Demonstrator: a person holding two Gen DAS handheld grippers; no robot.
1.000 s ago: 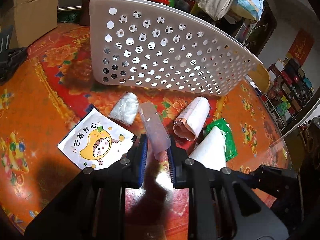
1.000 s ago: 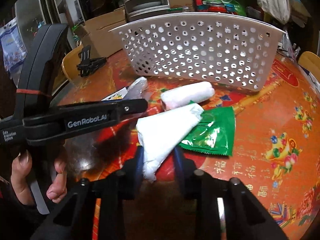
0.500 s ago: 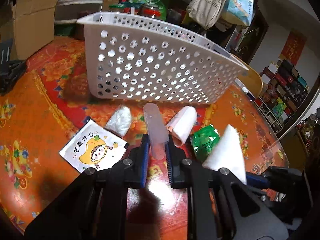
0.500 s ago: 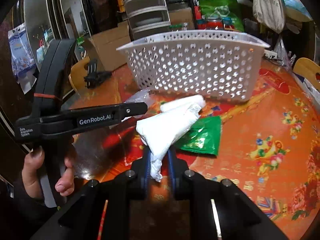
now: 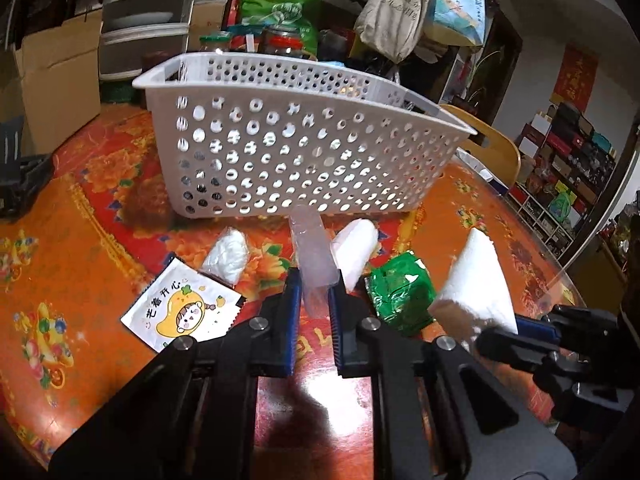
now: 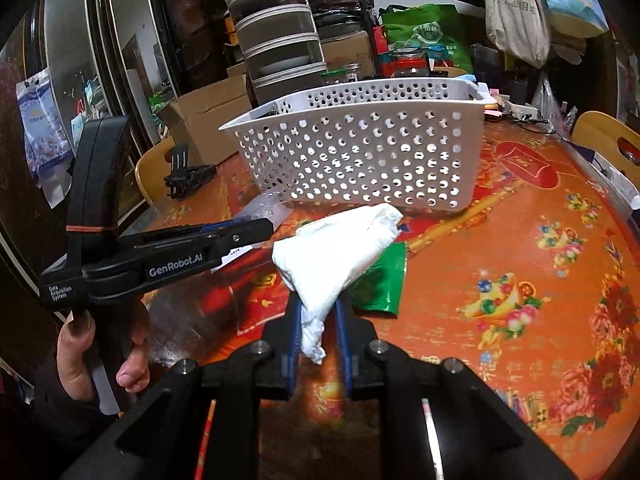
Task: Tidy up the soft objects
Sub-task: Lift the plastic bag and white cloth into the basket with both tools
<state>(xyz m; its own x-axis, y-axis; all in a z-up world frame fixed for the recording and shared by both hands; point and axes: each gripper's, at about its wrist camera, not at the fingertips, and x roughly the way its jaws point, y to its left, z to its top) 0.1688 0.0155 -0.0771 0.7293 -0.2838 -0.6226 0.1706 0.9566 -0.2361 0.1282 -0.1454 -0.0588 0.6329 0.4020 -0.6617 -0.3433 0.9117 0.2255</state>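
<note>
My left gripper (image 5: 313,294) is shut on a clear soft plastic pack (image 5: 310,246), held above the table in front of the white perforated basket (image 5: 304,152). My right gripper (image 6: 318,312) is shut on a white soft pack (image 6: 338,252), also lifted; it shows at the right of the left wrist view (image 5: 476,284). On the table lie a white rolled pack (image 5: 356,246), a green packet (image 5: 400,294), a small white bundle (image 5: 228,256) and a cartoon sachet (image 5: 180,312). The left gripper shows in the right wrist view (image 6: 256,228).
The basket (image 6: 360,152) stands at the middle back of the round red-and-orange table (image 6: 540,260). A black tool (image 6: 188,176) lies at the table's left edge. Boxes, drawers, bags and jars crowd behind. A wooden chair (image 5: 492,148) stands at the right.
Both grippers have risen and pulled back with their packs; the basket's rim and inside now come into view. The white pack was lifted off the green packet.
</note>
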